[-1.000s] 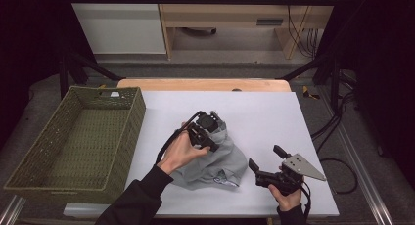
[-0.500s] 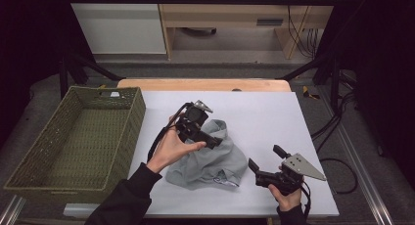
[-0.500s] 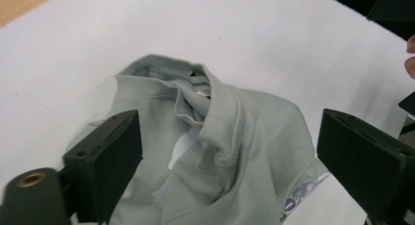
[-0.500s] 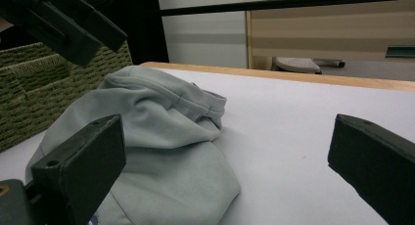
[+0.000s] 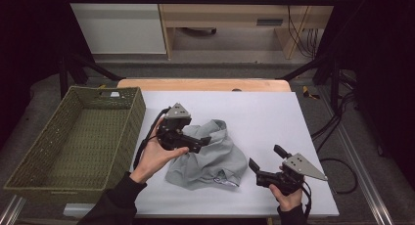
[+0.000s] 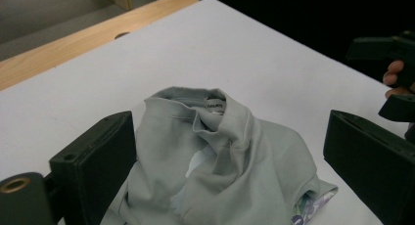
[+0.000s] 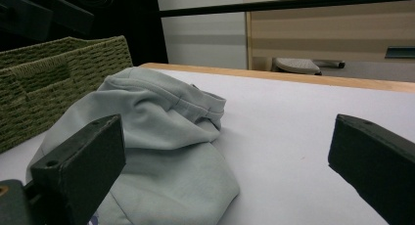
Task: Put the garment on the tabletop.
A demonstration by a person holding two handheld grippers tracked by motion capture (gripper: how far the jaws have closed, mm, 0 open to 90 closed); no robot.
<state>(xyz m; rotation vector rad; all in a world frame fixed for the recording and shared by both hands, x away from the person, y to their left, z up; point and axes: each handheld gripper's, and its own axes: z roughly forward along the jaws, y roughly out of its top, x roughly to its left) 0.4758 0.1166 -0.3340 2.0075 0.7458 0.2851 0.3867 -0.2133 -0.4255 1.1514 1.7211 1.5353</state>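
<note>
**A:** As far as reach goes, calling it for the left tongs (image 5: 200, 141). Poised over the 10 o'clock edge of the grey garment (image 5: 215, 156), spread wide, just been opening, with cloth under the gap but not pinched.

**B:** Agreed. And over at 4 o'clock from the heap, spotting the right tongs (image 5: 266, 156) low above the tabletop (image 5: 274, 112). Spread wide too, gripping nothing, clear of the cloth.

**A:** Worth noting the lie. Crumpled mid-tabletop, running long from the collar at 1 o'clock down to the hem at 7.

**B:** Looking along the left tongs, finding that collar dead ahead at 12 and a hem corner off at 4.

**A:** Meaning, probably, just a short dip toward 4 o'clock for a fresh bite, if regrasping.

**B:** From the right side, needing a push toward 10 o'clock first. Farther off, so second choice.

**A:** Not forgetting the woven basket (image 5: 73, 151), sitting at 9 o'clock of the garment, beyond the left tongs.

**B:** Likely destination? Guessing so, nothing firmer.
</note>
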